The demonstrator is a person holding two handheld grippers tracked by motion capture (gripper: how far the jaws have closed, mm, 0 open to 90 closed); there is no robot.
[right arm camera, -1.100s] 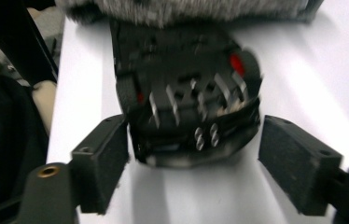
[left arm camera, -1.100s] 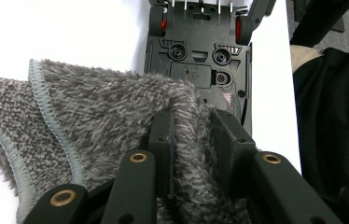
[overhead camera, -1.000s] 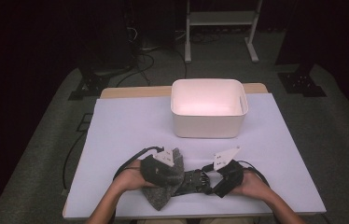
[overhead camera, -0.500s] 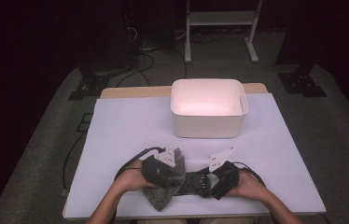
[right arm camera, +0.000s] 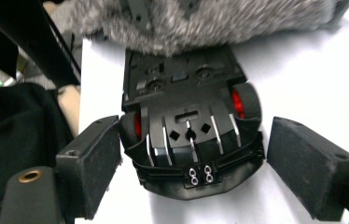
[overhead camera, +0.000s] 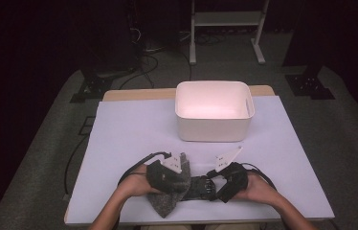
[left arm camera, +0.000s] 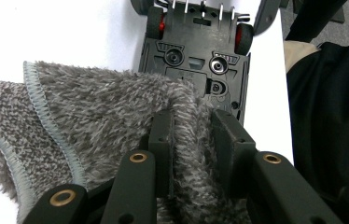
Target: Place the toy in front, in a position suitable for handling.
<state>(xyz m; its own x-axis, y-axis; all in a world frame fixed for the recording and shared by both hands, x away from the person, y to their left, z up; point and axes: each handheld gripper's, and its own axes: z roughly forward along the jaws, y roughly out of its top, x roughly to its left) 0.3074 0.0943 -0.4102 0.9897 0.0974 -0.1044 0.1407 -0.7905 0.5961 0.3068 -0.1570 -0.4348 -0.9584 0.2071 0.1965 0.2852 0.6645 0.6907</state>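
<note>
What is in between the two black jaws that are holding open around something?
A black toy car lying upside down, belly up, sits between the right gripper's open jaws. The right gripper view shows it, with a fuzzy grey cloth covering its far end.

Black grippers, brass-coloured rivets on linkages; flat black fingers [right arm camera: 310,165]; white three-cornered top plates; black trailing cables; bare forearms.

High view above table, both claw views close, facing toy car [left arm camera: 196,60]
</note>
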